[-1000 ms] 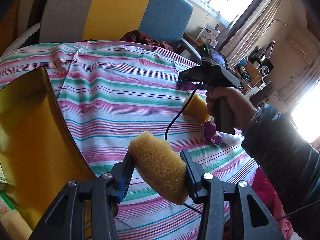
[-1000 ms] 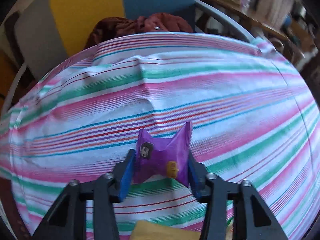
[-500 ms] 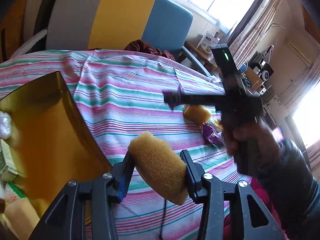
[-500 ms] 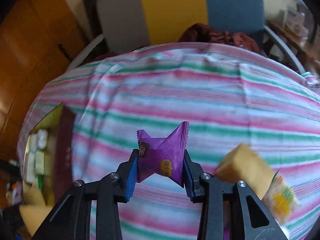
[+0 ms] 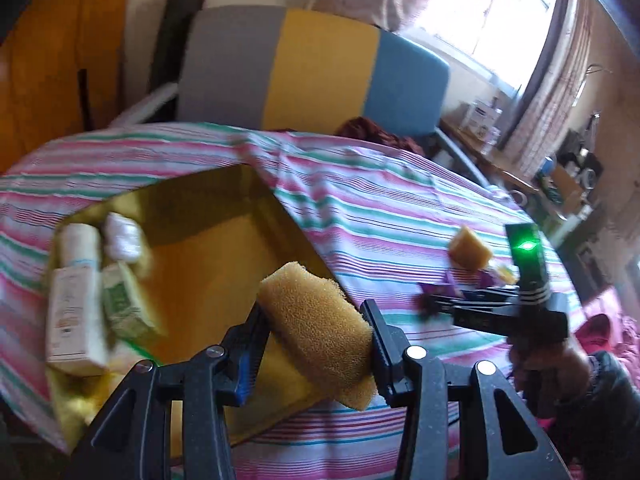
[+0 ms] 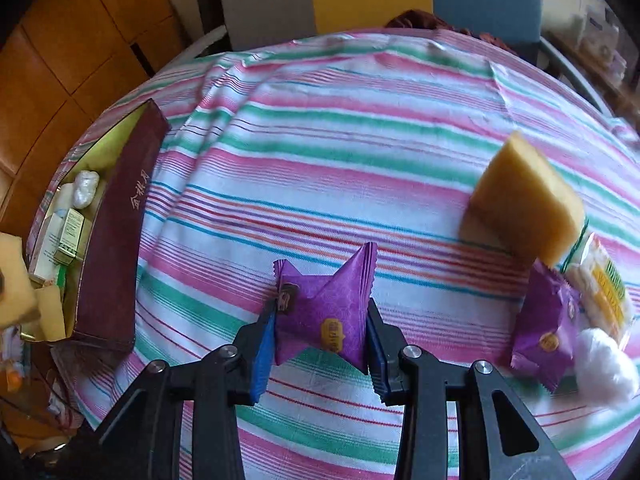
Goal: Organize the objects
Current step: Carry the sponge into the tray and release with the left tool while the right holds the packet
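Observation:
My left gripper point(image 5: 316, 336) is shut on a yellow sponge point(image 5: 316, 328) and holds it above the near right corner of a gold-lined box point(image 5: 216, 248). The box holds a white tube, small cartons and a white wad. My right gripper point(image 6: 320, 332) is shut on a purple snack packet point(image 6: 326, 316) above the striped cloth; it also shows at the right of the left wrist view point(image 5: 432, 304). The box point(image 6: 116, 240), maroon outside, lies at the left of the right wrist view. A second sponge point(image 6: 528, 208), a second purple packet point(image 6: 546, 332), a yellow-white packet point(image 6: 604, 284) and a cotton ball point(image 6: 604, 368) lie at the right.
The striped tablecloth point(image 6: 340, 140) covers a round table. A grey, yellow and blue chair back point(image 5: 312, 68) stands behind it with a dark red cloth point(image 5: 372, 130) on the seat. Wooden cabinets point(image 6: 60, 60) are at the left, a cluttered sideboard point(image 5: 560, 176) at the right.
My left gripper has swung left with the sponge until it is over the box. My right gripper has lifted the purple packet and turned left toward the box.

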